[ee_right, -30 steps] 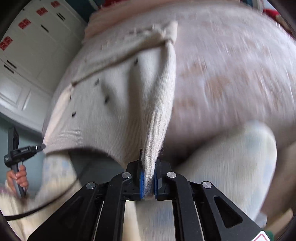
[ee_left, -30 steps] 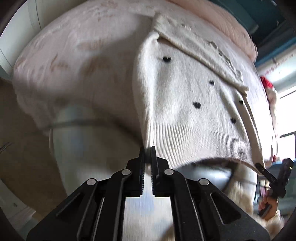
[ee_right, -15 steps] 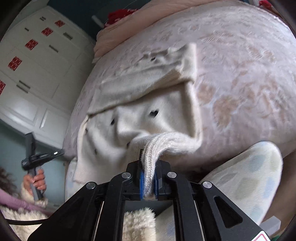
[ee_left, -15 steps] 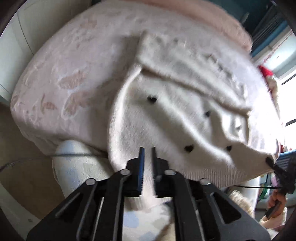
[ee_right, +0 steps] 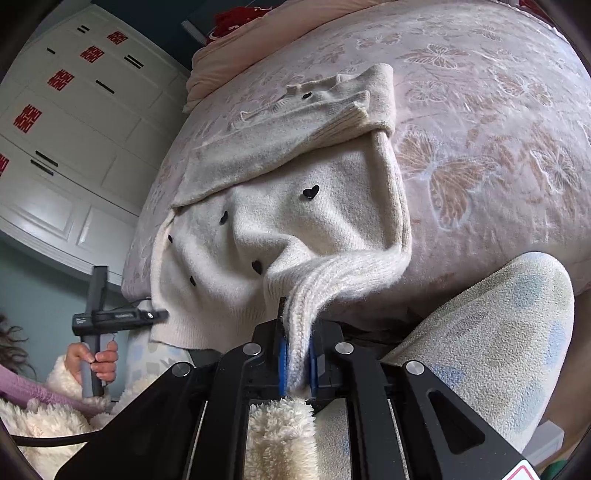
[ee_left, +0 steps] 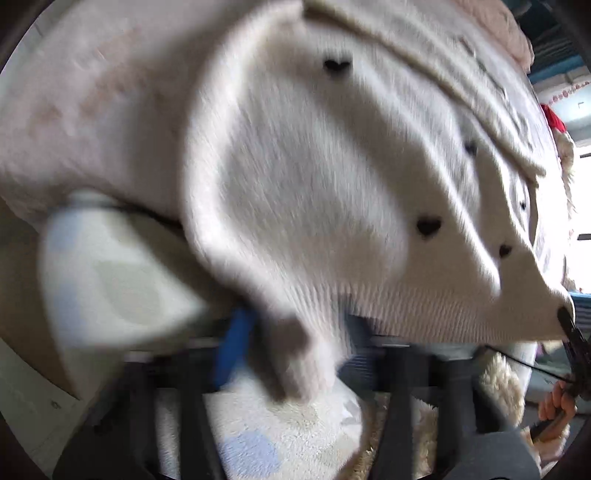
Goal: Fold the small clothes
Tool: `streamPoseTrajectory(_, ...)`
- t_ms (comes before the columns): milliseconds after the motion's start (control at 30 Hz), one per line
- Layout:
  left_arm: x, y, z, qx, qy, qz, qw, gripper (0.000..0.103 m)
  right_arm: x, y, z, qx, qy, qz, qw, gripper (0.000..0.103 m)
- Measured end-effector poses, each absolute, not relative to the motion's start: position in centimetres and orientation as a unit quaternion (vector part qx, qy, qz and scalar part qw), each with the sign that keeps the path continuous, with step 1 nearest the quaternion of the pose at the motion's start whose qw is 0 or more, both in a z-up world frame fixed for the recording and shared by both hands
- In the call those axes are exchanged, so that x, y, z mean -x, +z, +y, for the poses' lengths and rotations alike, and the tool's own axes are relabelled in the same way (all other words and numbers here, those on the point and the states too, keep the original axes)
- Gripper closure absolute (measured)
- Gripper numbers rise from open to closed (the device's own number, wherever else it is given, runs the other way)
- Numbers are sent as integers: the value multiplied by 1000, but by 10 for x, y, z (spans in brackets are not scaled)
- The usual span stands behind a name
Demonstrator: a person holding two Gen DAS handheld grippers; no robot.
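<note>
Left gripper (ee_left: 291,354) motion-blurred, its jaws' spacing around sweater hem (ee_left: 406,310) unreadable

Bed (ee_right: 480,122) fills most of the right wrist view; cover is pale pink with a butterfly pattern. Folded pink quilt (ee_right: 236,59) lies at its far end, a red item (ee_right: 236,18) just behind it. White wardrobe (ee_right: 74,122) stands beside the bed, panelled doors with red paper cutouts and dark handles. Wall (ee_right: 33,291) below it is pale blue-grey. Left wrist view: bright window (ee_left: 581,206) at right edge, daylight, frame heavily blurred.
</note>
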State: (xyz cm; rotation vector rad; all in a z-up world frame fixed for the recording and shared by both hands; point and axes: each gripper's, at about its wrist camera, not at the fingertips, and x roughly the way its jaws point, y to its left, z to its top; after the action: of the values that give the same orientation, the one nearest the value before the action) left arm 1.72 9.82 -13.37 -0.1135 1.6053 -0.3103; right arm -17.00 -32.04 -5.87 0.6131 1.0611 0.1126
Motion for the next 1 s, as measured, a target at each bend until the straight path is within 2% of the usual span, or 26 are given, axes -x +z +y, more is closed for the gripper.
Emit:
streamPoseTrajectory(67,-12,-136,102,67,-137,716,682,96,170,-61,-319,-289,54,499,815,95)
streamPoseTrajectory(133,-4,-117,104,68,-149,696,700,97,175,-61,-317,-286,55,502,814,95)
streamPoseTrajectory(300,-1,-1,117,134,-208,587,771,97,186,-27,-329,-299,51,461,834,95)
streamPoseTrajectory(400,-39,60,111,130,-235,510,817,97,158,10,-346,-295,63,401,865,95)
streamPoseTrajectory(500,-106,84,87,112,-233,452,854,97,107,36,-368,-288,77,348,889,94)
streamPoseTrajectory(600,-180,72,62,106,-191,436,873,96,37,34,-397,-291,62,320,900,92)
streamPoseTrajectory(633,-207,59,52,108,-165,436,878,93,14,25,-407,-301,52,320,897,90)
streamPoseTrajectory(667,-226,47,41,107,-154,444,876,92,-14,7,-420,-320,42,324,890,83)
streamPoseTrajectory(700,-247,28,31,107,-137,459,871,91,-38,-13,-430,-335,25,335,880,82)
streamPoseTrajectory(767,-281,-13,22,105,-100,492,859,86,-64,-44,-445,-357,-19,353,864,79)
streamPoseTrajectory(833,-292,-40,24,88,-66,517,849,87,-65,-53,-451,-366,-39,350,861,78)
streamPoseTrajectory(867,-289,-44,31,93,-64,517,848,85,-58,-52,-451,-368,-38,342,864,71)
streamPoseTrajectory(900,-282,-46,35,101,-76,513,849,75,-51,-49,-449,-361,-35,335,869,54)
streamPoseTrajectory(933,-273,-46,43,101,-81,509,851,57,-38,-44,-445,-338,-46,329,880,46)
streamPoseTrajectory(1000,-257,-48,46,82,-83,499,859,35,-23,-41,-434,-294,-55,333,894,43)
